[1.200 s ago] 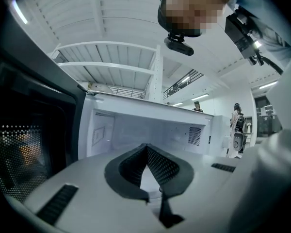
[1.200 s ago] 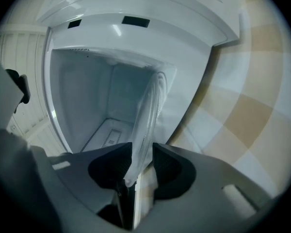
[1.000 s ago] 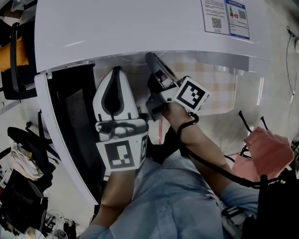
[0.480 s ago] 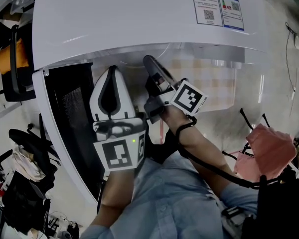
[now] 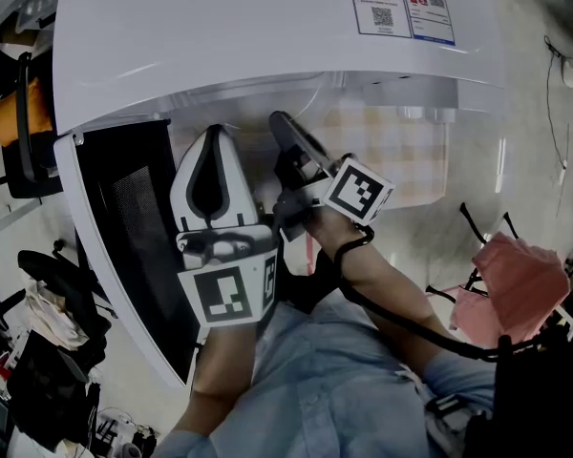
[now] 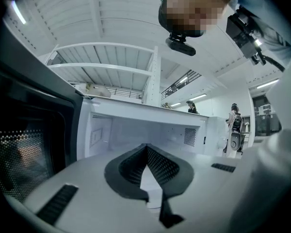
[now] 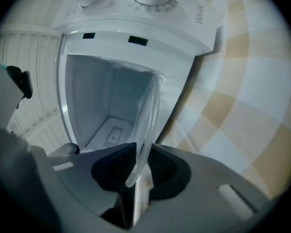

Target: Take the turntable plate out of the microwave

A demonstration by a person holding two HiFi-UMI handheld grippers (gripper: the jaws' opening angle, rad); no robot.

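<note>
Clamping the turntable plate [image 7: 148,123] edge-on between fingers that just closed, right gripper [image 7: 138,154], microwave [image 7: 136,30] beyond the fingertips, left gripper [image 6: 146,148] fingers seemingly together, empty.

A tabletop under a beige-and-white checked cloth [image 5: 406,156] carries one boxy white microwave oven [image 5: 248,36]; the oven stands directly on the cloth; its dark-windowed door [image 5: 124,227] hangs open at the left; the checks show in front of the oven.

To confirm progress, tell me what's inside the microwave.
The glass turntable plate, seen edge-on, reaches into the microwave cavity, held in the right gripper, jaws just closed on its rim. Bare white walls show; plate and gripper hide part of the floor.
</note>
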